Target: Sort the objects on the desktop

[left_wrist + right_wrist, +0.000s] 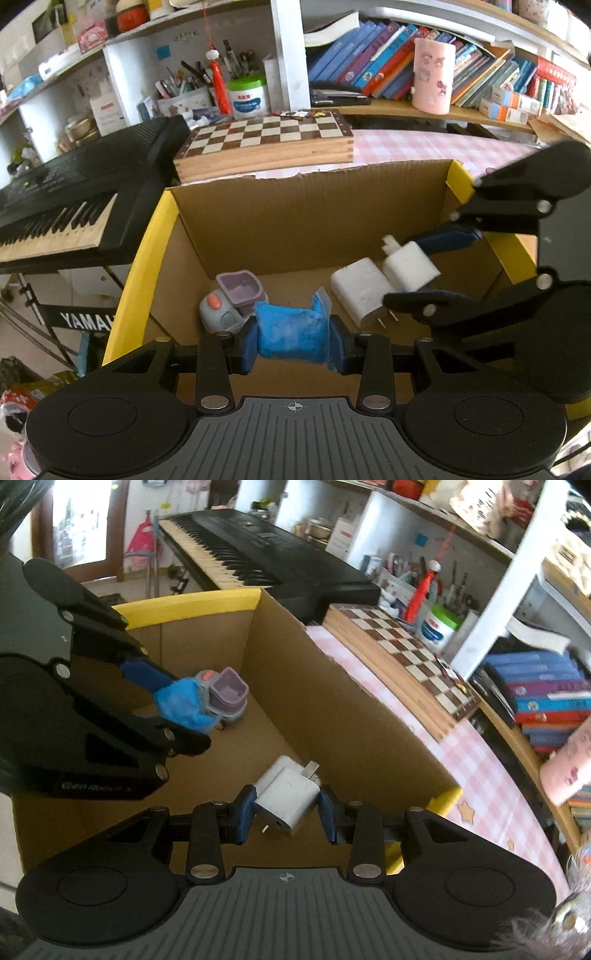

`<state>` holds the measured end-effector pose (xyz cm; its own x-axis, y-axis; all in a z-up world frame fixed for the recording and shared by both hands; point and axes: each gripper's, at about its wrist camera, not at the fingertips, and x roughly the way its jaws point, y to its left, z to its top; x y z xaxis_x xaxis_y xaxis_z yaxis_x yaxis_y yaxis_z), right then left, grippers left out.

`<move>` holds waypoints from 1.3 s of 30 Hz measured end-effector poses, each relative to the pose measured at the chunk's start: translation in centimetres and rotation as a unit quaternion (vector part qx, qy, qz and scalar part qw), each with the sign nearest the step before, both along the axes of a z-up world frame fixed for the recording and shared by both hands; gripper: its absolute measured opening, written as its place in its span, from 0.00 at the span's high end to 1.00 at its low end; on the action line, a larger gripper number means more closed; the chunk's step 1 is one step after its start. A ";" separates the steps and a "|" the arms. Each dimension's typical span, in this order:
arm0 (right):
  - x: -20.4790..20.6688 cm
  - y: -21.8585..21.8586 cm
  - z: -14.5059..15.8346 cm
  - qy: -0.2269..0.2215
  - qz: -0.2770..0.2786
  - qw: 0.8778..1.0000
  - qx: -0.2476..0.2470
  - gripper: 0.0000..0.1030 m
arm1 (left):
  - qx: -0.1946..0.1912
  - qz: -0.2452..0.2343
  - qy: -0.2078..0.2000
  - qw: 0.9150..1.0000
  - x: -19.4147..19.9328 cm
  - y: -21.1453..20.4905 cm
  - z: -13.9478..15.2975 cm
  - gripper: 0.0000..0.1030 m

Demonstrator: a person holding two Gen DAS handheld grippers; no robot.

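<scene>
My left gripper (293, 341) is shut on a blue packet (291, 334) and holds it over the open cardboard box (310, 206); it also shows in the right wrist view (181, 701). My right gripper (286, 812) is shut on a white charger plug (286, 799), held inside the box; it shows in the left wrist view (408, 264). On the box floor lie a second white charger (360, 291) and a grey and purple toy (232, 299), also in the right wrist view (225, 692).
The box has yellow-taped rims (147, 258) and stands against a pink checked table (491, 775). A wooden chessboard box (266, 140), a black keyboard (74, 199), a pink cup (432, 75), and shelves of books (369, 55) surround it.
</scene>
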<state>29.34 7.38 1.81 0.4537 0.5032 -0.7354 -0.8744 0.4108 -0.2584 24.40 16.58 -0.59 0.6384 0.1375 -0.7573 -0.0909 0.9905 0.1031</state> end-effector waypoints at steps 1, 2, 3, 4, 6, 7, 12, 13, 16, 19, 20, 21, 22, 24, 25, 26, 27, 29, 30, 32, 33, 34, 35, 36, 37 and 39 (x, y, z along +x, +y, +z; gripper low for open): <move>0.0 0.2 0.0 -0.005 0.009 1.000 -0.004 0.67 | 0.003 -0.001 0.002 1.000 0.1 0.0 0.0 0.64; 0.0 0.5 0.0 -0.010 0.020 1.000 -0.010 0.67 | 0.006 -0.002 0.004 1.000 0.2 -0.1 0.0 0.64; 0.0 0.8 -0.1 -0.011 0.029 0.999 -0.016 0.67 | 0.009 -0.001 0.004 1.000 0.2 -0.2 0.0 0.63; 0.1 1.2 -0.4 -0.009 0.039 0.999 -0.024 0.67 | 0.011 -0.001 0.006 1.000 0.3 -0.2 0.0 0.63; 0.2 1.6 -0.5 0.000 0.054 0.998 -0.033 0.67 | 0.011 0.002 0.013 1.000 0.6 -0.1 -0.1 0.62; 0.2 1.7 -0.6 0.002 0.061 0.997 -0.038 0.67 | 0.010 0.002 0.015 1.000 0.7 -0.1 -0.1 0.62; -0.2 2.4 -1.0 0.005 0.102 0.992 -0.074 0.67 | 0.013 -0.003 0.024 1.000 0.9 -0.3 -0.3 0.62; -0.3 2.5 -1.0 0.004 0.108 0.991 -0.080 0.67 | 0.014 -0.003 0.026 1.000 1.0 -0.3 -0.3 0.61; -0.7 2.8 -1.3 -0.001 0.126 0.988 -0.094 0.67 | 0.017 -0.003 0.030 0.999 1.0 -0.4 -0.3 0.57; -0.7 3.0 -1.3 0.001 0.127 0.987 -0.098 0.67 | 0.020 0.000 0.027 0.999 0.9 -0.5 -0.2 0.46; -0.7 2.9 -1.3 0.002 0.126 0.987 -0.098 0.67 | 0.024 0.005 0.024 0.999 0.9 -0.5 -0.1 0.44; -0.7 3.0 -1.3 0.001 0.126 0.987 -0.097 0.67 | 0.027 0.012 0.020 0.999 0.9 -0.5 -0.1 0.43; -0.7 2.9 -1.3 -0.002 0.125 0.988 -0.095 0.65 | 0.030 0.020 0.018 0.999 0.8 -0.3 0.0 0.38; -0.8 2.8 -1.1 -0.008 0.129 0.988 -0.085 0.51 | 0.036 0.037 0.008 0.999 0.5 -0.1 0.3 0.28; -0.9 2.6 -0.9 -0.013 0.130 0.988 -0.077 0.41 | 0.037 0.040 0.003 0.999 0.3 0.0 0.5 0.22; -1.1 2.4 -0.7 -0.019 0.128 0.989 -0.070 0.37 | 0.036 0.042 -0.004 0.998 0.0 0.1 0.8 0.20; -1.2 2.2 -0.5 -0.025 0.126 0.990 -0.063 0.34 | 0.035 0.041 -0.008 0.999 -0.2 0.1 1.0 0.19; -1.5 1.9 -0.1 -0.038 0.125 0.990 -0.058 0.35 | 0.033 0.037 -0.017 0.999 -0.8 -0.1 1.4 0.17; -1.7 1.7 0.1 -0.048 0.120 0.990 -0.057 0.35 | 0.034 0.036 -0.020 0.999 -1.0 -0.2 1.6 0.17; -1.8 1.3 0.5 -0.060 0.108 0.991 -0.052 0.35 | 0.034 0.031 -0.027 0.999 -1.5 -0.6 2.0 0.16; -1.8 1.2 0.6 -0.062 0.101 0.992 -0.048 0.35 | 0.033 0.029 -0.031 0.999 -1.7 -0.8 2.1 0.16; -1.8 1.0 0.9 -0.064 0.092 0.993 -0.042 0.33 | 0.033 0.029 -0.037 0.998 -1.9 -0.8 2.3 0.15; -1.9 0.7 1.1 -0.066 0.085 0.993 -0.038 0.31 | 0.032 0.028 -0.042 0.998 -2.2 -0.9 2.6 0.14; -2.1 0.4 1.4 -0.071 0.080 0.994 -0.033 0.30 | 0.030 0.026 -0.045 0.998 -2.4 -1.0 2.8 0.14; -2.4 0.2 1.6 -0.076 0.075 0.994 -0.028 0.30 | 0.028 0.024 -0.048 0.998 -2.6 -1.1 2.9 0.13; -3.0 -0.4 2.1 -0.084 0.067 0.994 -0.022 0.30 | 0.027 0.018 -0.057 0.998 -3.1 -1.3 3.4 0.13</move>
<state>26.33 6.94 3.89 0.5030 0.5369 -0.6773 -0.8635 0.2786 -0.4204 21.29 15.25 2.76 0.7133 0.2003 -0.6717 -0.1406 0.9797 0.1428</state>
